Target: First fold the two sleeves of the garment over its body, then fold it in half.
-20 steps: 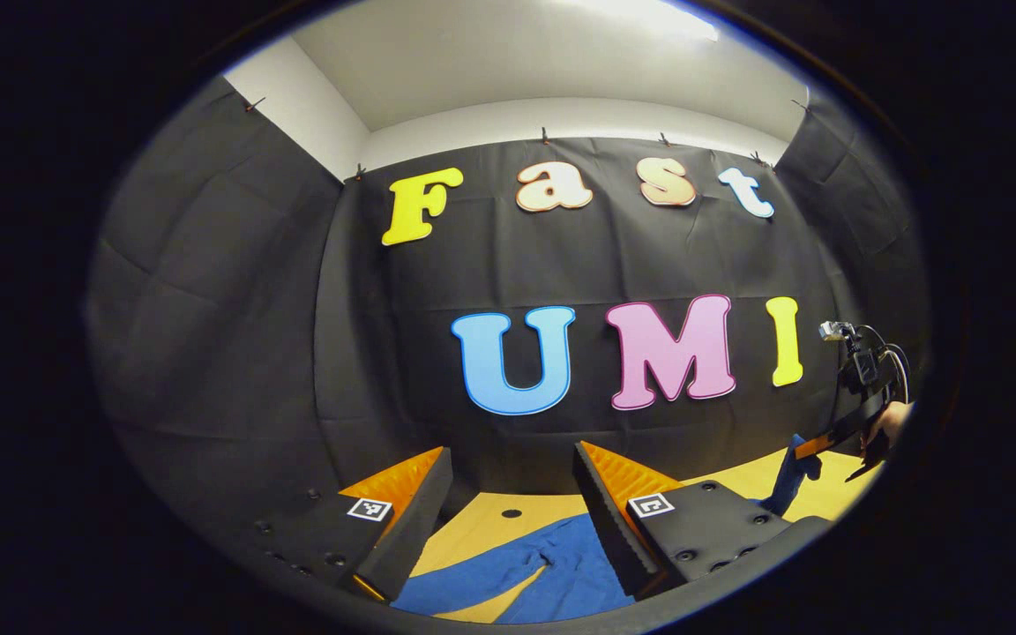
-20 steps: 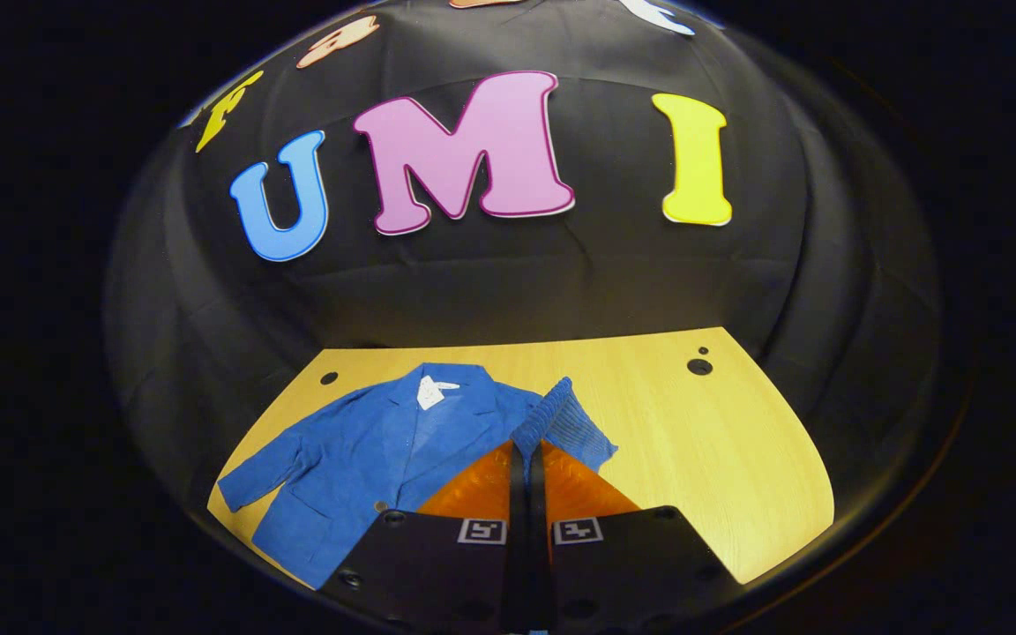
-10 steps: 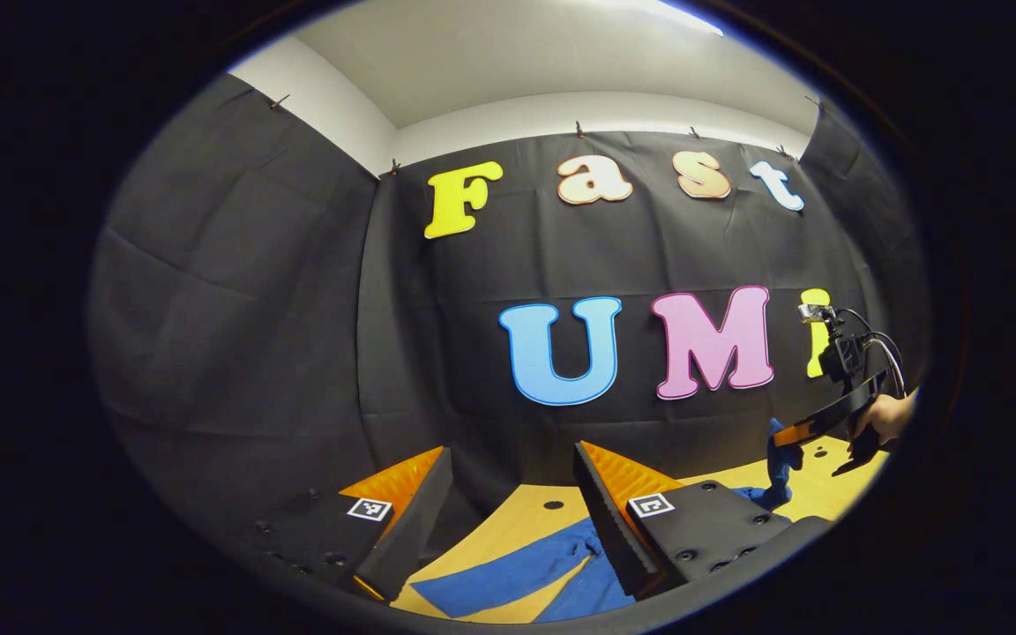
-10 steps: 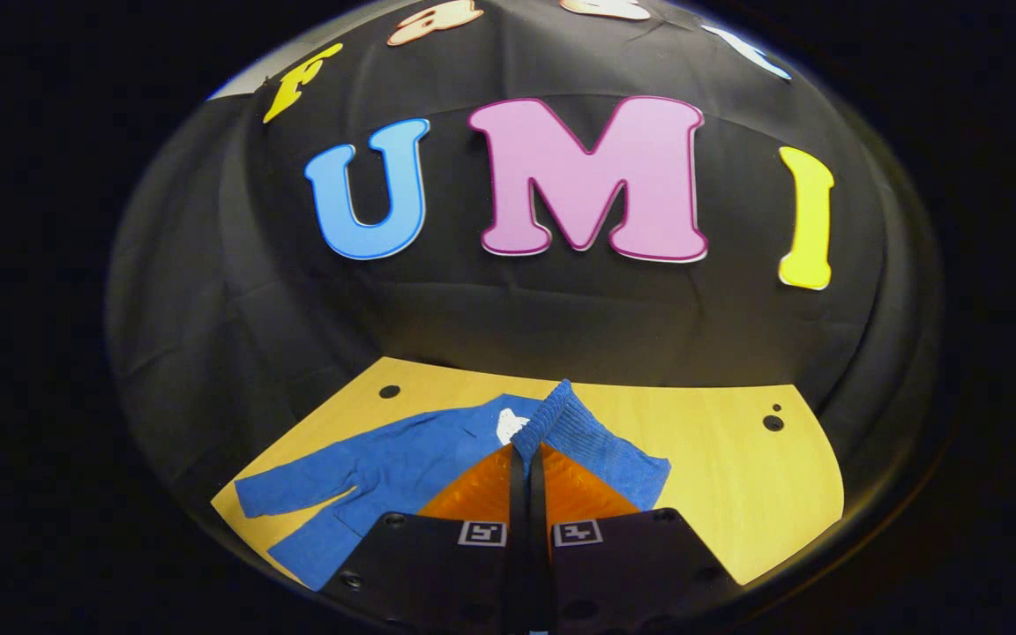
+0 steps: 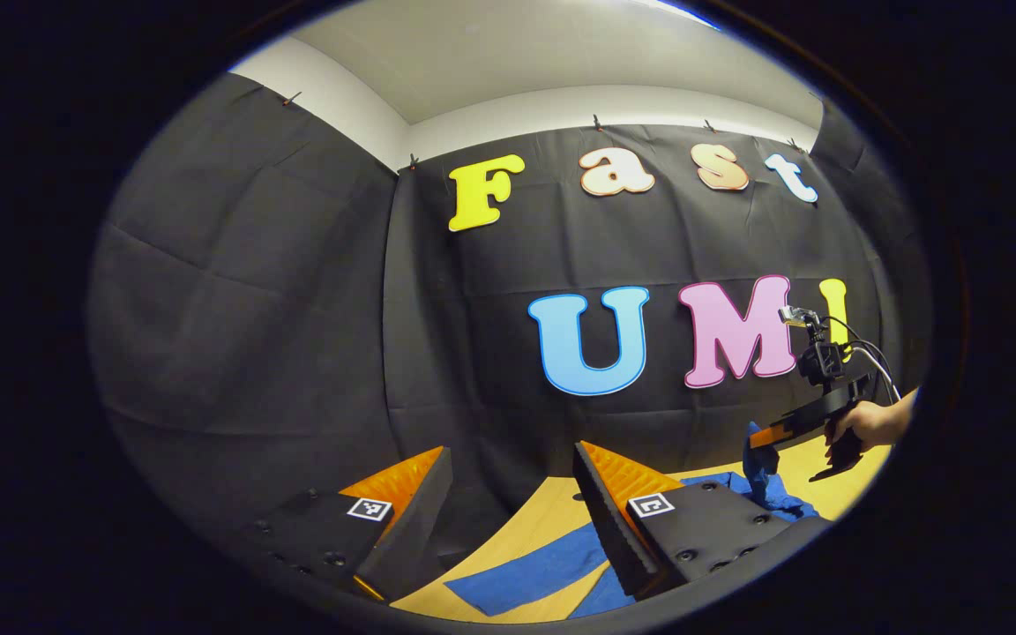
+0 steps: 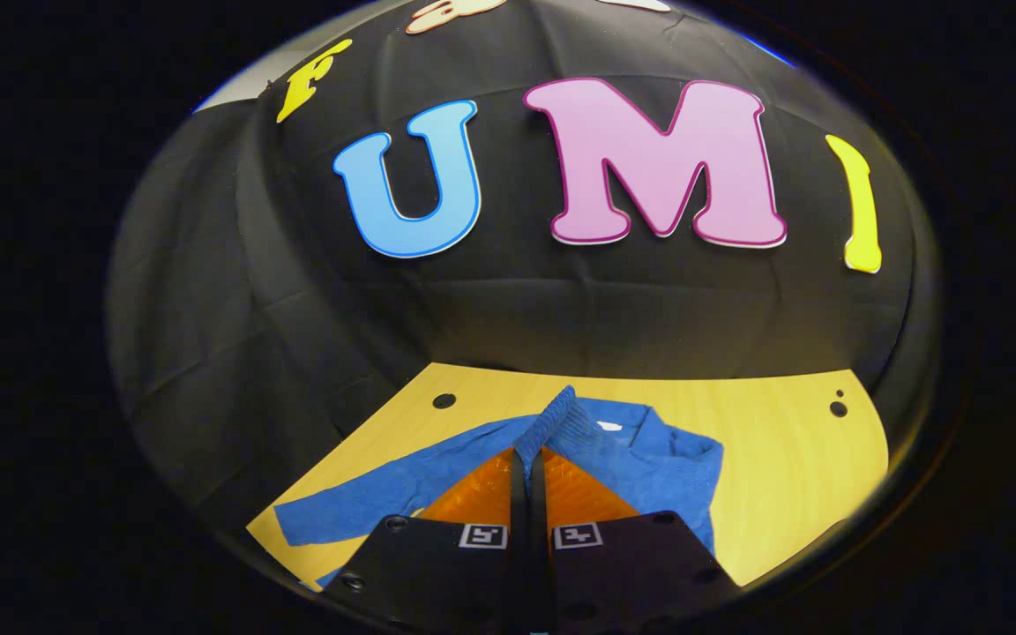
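While the blue jacket (image 6: 649,459) lies spread on the wooden surface (image 6: 790,459), the right tongs (image 6: 527,454) are pinched tight on its sleeve cuff (image 6: 552,419), lifted above the jacket's body. Over to the side, the left tongs (image 5: 508,476) hang wide apart, gripping nothing, above the other sleeve (image 5: 530,573), which lies flat.
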A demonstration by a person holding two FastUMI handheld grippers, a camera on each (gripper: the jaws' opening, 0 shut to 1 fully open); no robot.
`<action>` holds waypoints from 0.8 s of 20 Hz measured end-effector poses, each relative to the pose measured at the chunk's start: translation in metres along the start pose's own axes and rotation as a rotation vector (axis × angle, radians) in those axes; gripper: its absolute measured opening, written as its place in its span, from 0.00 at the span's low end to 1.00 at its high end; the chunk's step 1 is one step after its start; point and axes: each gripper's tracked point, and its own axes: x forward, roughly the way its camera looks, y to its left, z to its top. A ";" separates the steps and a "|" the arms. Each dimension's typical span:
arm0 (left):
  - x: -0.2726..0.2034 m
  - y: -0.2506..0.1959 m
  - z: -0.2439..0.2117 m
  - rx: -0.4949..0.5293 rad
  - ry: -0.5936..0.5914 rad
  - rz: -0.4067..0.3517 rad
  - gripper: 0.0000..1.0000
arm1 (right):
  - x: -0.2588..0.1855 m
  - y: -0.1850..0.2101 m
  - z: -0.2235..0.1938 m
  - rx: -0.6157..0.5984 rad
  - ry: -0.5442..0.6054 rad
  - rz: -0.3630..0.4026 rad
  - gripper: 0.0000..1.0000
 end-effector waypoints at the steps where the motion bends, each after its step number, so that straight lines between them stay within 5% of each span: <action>1: 0.000 0.003 -0.003 0.003 0.004 0.003 0.80 | 0.003 0.010 -0.006 0.023 0.013 0.024 0.04; 13: 0.013 0.028 -0.027 0.021 0.049 -0.006 0.80 | 0.045 0.080 -0.029 0.307 0.063 0.174 0.00; 16: 0.017 0.031 -0.037 0.020 0.067 -0.011 0.80 | 0.046 0.069 0.002 0.295 -0.053 0.130 0.54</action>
